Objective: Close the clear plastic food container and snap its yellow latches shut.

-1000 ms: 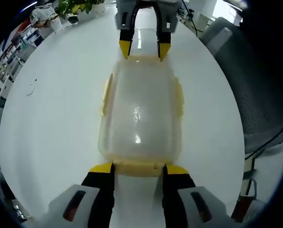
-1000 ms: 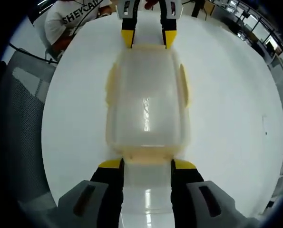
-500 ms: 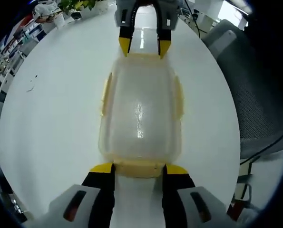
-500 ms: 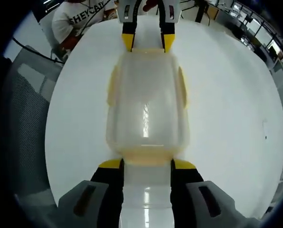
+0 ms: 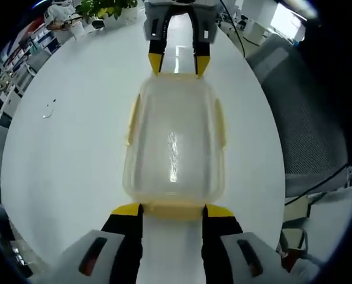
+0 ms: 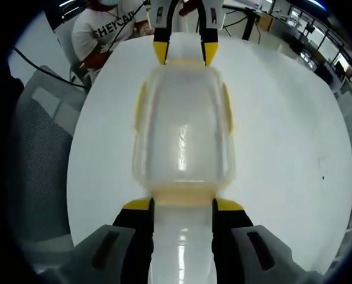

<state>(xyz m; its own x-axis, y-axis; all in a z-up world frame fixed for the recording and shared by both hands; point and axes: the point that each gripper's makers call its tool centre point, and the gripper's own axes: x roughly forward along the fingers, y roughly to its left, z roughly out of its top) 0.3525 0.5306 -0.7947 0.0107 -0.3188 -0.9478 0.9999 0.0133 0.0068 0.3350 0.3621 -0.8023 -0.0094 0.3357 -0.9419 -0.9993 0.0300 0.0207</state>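
Jaws of the left gripper (image 5: pixel 172 208), black with yellow tips, stood spread apart at one short end of the clear plastic food container (image 5: pixel 174 142), their tips flanking the yellow latch (image 5: pixel 174 209) on that end and appearing to touch it; nothing was clamped between them. At the opposite short end the right gripper (image 6: pixel 181 204) sat the same way, jaws parted, one yellow tip on either side of its near latch (image 6: pixel 183 194).

The container lay flat on the smooth, glossy white bench (image 5: pixel 69 136), roughly at its middle, lid on. It was a rounded rectangle of cloudy translucent plastic, its top catching a bright streak of reflected light. Narrow pale-yellow latches ran along both long sides (image 5: pixel 131 121) and lay close against the walls.

In the left gripper view the right gripper appeared at the far end, tips against the container's edge; the right gripper view showed the left gripper (image 6: pixel 185 52) likewise.

Beside the round bench stood a grey mesh chair (image 6: pixel 42 160). A person in a white printed shirt (image 6: pixel 105 32) sat beyond it, and a leafy green plant (image 5: pixel 102 8) stood at the bench's far edge.
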